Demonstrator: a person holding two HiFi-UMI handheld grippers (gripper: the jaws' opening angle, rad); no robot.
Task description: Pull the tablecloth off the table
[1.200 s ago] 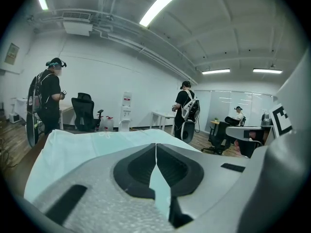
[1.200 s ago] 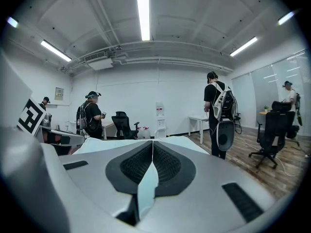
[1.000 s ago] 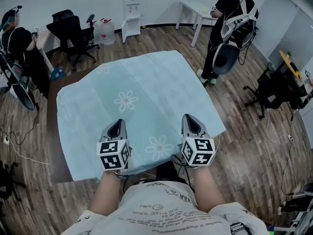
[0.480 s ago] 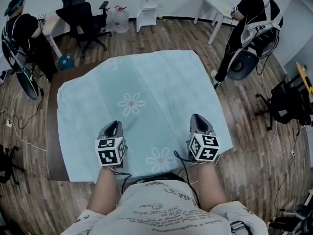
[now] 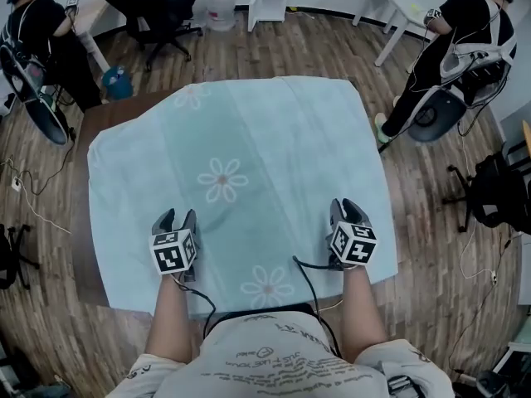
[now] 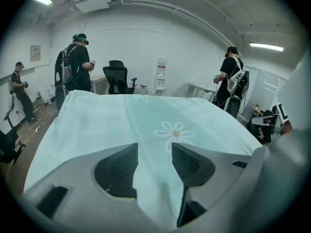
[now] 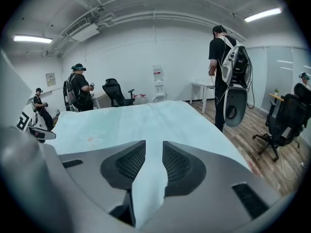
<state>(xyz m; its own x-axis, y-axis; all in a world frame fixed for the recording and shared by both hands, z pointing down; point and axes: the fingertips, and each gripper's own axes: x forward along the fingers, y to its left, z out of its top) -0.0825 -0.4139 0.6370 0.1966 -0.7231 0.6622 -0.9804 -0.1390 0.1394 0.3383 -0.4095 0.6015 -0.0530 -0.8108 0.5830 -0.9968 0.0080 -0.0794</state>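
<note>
I read this as the release between pulls. The tablecloth [image 5: 249,139] is not yet off. It lies spread over nearly the whole bench [image 5: 80,239], with only a brown strip of bare top showing along the left edge and at the far left corner, and its hem hangs over the near edge in front of me. Both claws sit low over the cloth just inside that near edge, one toward each near corner, well apart from each other. The left claw [image 6: 155,147] is opening. Its jaws stand clearly apart, and a soft ridge of the cloth runs up between them without either pad pressing on it. The right claw [image 7: 154,144] is opening too, though by less. The gap is narrower and a raised fold of cloth fills most of it, but as far as I can judge the pads are no longer clamped on it, so I count it as let go. For the next move I'd want a fresh bite farther in on the cloth with both claws closing together. Then I'd draw evenly toward the near edge, so the cloth slides off square rather than skewing toward the bare left side.
</note>
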